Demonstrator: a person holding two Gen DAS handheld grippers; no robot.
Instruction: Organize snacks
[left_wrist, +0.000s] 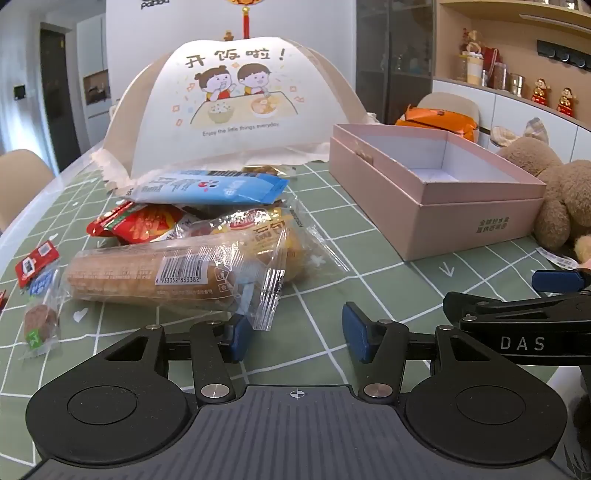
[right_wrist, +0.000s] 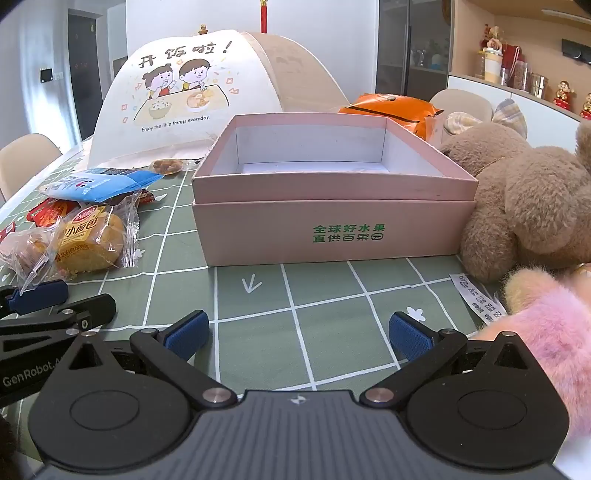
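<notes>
A pile of snacks lies on the green checked tablecloth: a long clear-wrapped bread roll (left_wrist: 159, 278), a yellow small-bread pack (left_wrist: 266, 229) (right_wrist: 90, 236), a red packet (left_wrist: 144, 223) and a blue-white packet (left_wrist: 210, 186) (right_wrist: 99, 182). An empty pink box (left_wrist: 436, 192) (right_wrist: 332, 206) stands to their right. My left gripper (left_wrist: 295, 334) is open, its left fingertip at the bread roll's wrapper edge. My right gripper (right_wrist: 299, 334) is open and empty, in front of the box.
A domed food cover (left_wrist: 236, 99) stands behind the snacks. A brown teddy bear (right_wrist: 528, 206) and a pink plush toy (right_wrist: 546, 332) lie right of the box, an orange bag (right_wrist: 391, 109) behind it. Small sweets (left_wrist: 38, 317) lie at the far left.
</notes>
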